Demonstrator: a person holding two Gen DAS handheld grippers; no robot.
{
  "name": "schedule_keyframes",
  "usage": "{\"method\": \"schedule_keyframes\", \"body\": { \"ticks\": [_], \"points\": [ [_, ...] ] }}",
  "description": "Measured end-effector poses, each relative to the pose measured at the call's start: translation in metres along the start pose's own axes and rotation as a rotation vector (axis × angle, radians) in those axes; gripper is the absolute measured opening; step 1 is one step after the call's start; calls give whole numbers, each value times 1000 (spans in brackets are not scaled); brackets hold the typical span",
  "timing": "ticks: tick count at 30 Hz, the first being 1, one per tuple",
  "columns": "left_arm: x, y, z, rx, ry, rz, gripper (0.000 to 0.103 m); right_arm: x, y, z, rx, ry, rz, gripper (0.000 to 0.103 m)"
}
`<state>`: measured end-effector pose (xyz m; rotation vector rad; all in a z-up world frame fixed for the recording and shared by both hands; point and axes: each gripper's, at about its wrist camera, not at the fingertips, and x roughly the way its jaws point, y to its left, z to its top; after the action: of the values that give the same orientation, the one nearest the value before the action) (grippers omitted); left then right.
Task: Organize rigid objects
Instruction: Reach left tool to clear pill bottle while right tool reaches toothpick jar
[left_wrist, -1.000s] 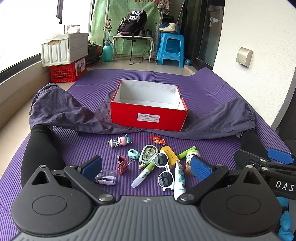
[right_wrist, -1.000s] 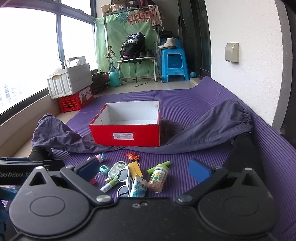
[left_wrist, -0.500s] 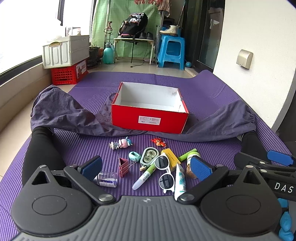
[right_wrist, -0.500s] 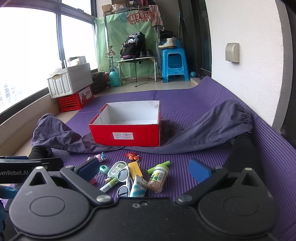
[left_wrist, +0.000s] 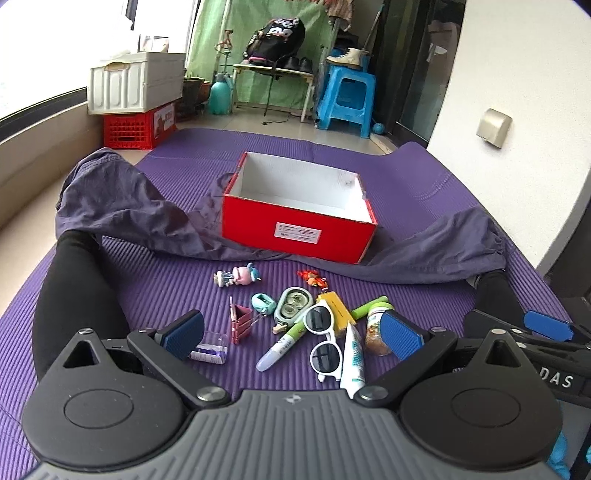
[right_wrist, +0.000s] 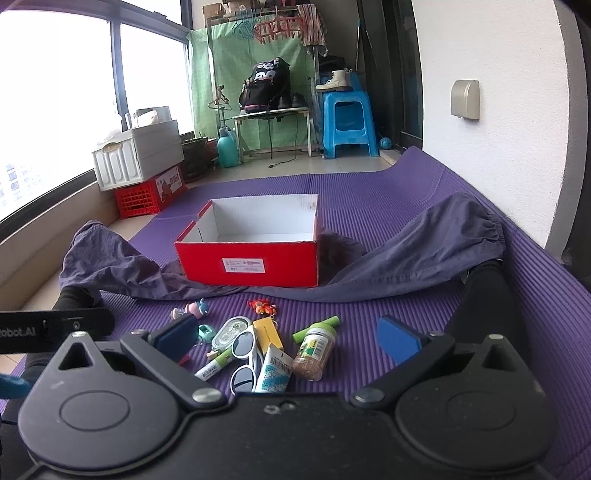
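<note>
An open red box (left_wrist: 299, 225) (right_wrist: 251, 258) with a white inside stands on the purple mat (left_wrist: 424, 192). In front of it lies a cluster of small items: white sunglasses (left_wrist: 323, 336) (right_wrist: 245, 354), a green marker (left_wrist: 282, 345), a white tube (left_wrist: 352, 356) (right_wrist: 273, 369), a spice jar (right_wrist: 314, 350), a yellow box (left_wrist: 334, 306), a toy figure (left_wrist: 238, 276). My left gripper (left_wrist: 291, 334) hovers open just before the cluster, holding nothing. My right gripper (right_wrist: 286, 336) is open too, over the same items.
A person's black-clad legs (left_wrist: 74, 288) (right_wrist: 487, 295) flank the items, with grey-purple cloth (left_wrist: 129, 206) draped behind. The right gripper's body (left_wrist: 535, 336) shows at the left view's right edge. A white crate on a red crate (left_wrist: 136, 99) and a blue stool (left_wrist: 345, 99) stand far back.
The left wrist view has tipped slightly downward and closer to the items. The right gripper has barely moved. Both stay open.
</note>
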<state>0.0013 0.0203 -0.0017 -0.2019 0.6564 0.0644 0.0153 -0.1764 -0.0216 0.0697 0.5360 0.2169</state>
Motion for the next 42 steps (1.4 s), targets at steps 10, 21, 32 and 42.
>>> {"method": "schedule_keyframes", "body": {
  "ticks": [10,21,32,42],
  "points": [
    [58,21,-11,-85,244,-20,102,43,-13,2,-22,72,-26,102],
    [106,33,-11,-66,228,112,102,125,-31,-16,-72,176,-100,98],
    [184,69,-10,-109,333,194,102,174,-36,-24,-81,265,-87,91],
    [213,82,-20,-160,423,194,101,208,-40,-29,-63,328,-85,86]
  ]
}}
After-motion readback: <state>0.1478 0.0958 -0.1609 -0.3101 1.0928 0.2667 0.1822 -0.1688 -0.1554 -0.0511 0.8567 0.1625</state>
